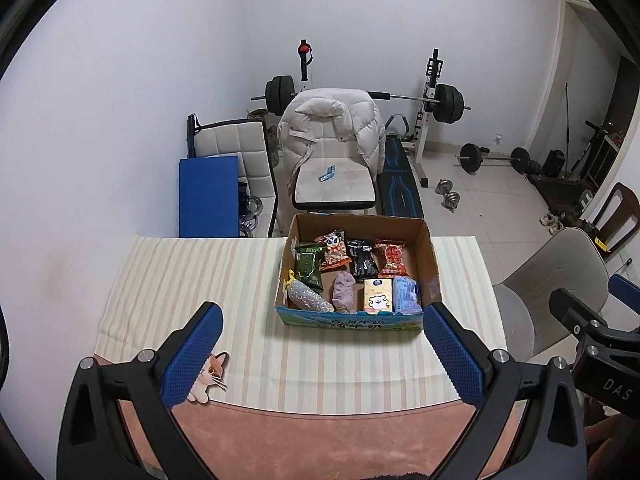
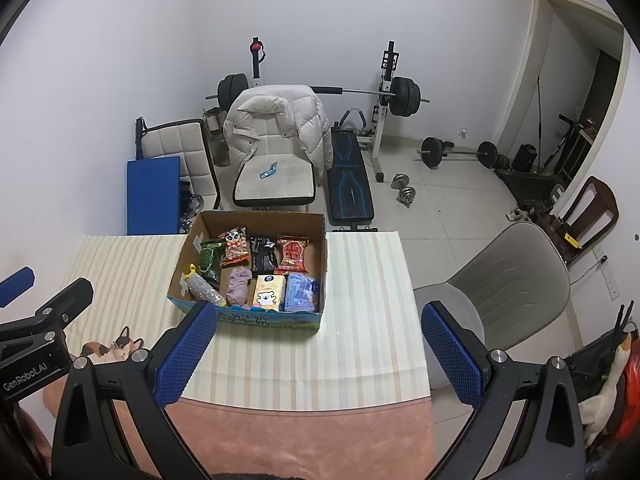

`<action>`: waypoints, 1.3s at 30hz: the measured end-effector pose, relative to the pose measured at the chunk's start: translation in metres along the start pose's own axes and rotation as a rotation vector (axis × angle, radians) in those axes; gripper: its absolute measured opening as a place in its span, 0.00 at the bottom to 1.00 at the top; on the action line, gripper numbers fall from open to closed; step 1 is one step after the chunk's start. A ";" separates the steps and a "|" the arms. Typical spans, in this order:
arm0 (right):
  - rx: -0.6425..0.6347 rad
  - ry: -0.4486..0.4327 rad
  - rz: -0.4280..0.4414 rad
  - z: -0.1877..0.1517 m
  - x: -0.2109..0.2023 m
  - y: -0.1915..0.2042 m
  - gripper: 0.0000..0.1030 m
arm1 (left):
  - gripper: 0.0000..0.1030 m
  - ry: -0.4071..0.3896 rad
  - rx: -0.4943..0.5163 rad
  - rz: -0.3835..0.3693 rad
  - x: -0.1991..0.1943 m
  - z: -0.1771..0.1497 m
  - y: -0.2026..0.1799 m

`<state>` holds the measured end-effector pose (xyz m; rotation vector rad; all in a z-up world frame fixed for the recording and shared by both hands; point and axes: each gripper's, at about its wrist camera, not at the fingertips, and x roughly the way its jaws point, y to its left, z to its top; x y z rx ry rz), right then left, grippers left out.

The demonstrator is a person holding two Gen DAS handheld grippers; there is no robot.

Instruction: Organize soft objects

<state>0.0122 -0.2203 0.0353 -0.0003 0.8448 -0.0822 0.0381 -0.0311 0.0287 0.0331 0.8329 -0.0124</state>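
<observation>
An open cardboard box (image 1: pixel 428 264) (image 2: pixel 184 256) stands on the striped tablecloth (image 1: pixel 200 280) (image 2: pixel 360 300). It holds snack packets, a purple cloth (image 1: pixel 345 291) (image 2: pixel 239 284), a bear-print pack (image 1: pixel 377 296) (image 2: pixel 269 293), a blue pack (image 1: pixel 406 294) (image 2: pixel 302 293) and a silver bubble-wrap roll (image 1: pixel 306 299) (image 2: pixel 204 289). A calico cat plush (image 1: pixel 210 376) (image 2: pixel 112 350) lies at the cloth's near left corner. My left gripper (image 1: pixel 322 352) is open and empty, held above the table near the box. My right gripper (image 2: pixel 320 352) is open and empty to the box's right.
A grey chair (image 1: pixel 560 280) (image 2: pixel 500 284) stands right of the table. Behind the table are a white chair with a puffer jacket (image 1: pixel 332 128) (image 2: pixel 276 120), a weight bench (image 1: pixel 400 184) (image 2: pixel 350 188), a barbell rack and a blue mat (image 1: pixel 208 196) (image 2: pixel 154 196).
</observation>
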 end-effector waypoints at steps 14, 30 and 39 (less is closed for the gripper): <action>-0.002 -0.001 0.001 0.000 0.001 0.001 1.00 | 1.00 0.006 0.002 -0.004 -0.001 0.000 -0.001; -0.004 -0.002 0.003 0.002 -0.001 0.000 1.00 | 1.00 0.011 -0.002 -0.003 -0.001 0.001 -0.002; 0.001 -0.012 0.000 0.000 -0.003 -0.001 1.00 | 1.00 -0.007 -0.008 0.005 -0.004 0.002 -0.005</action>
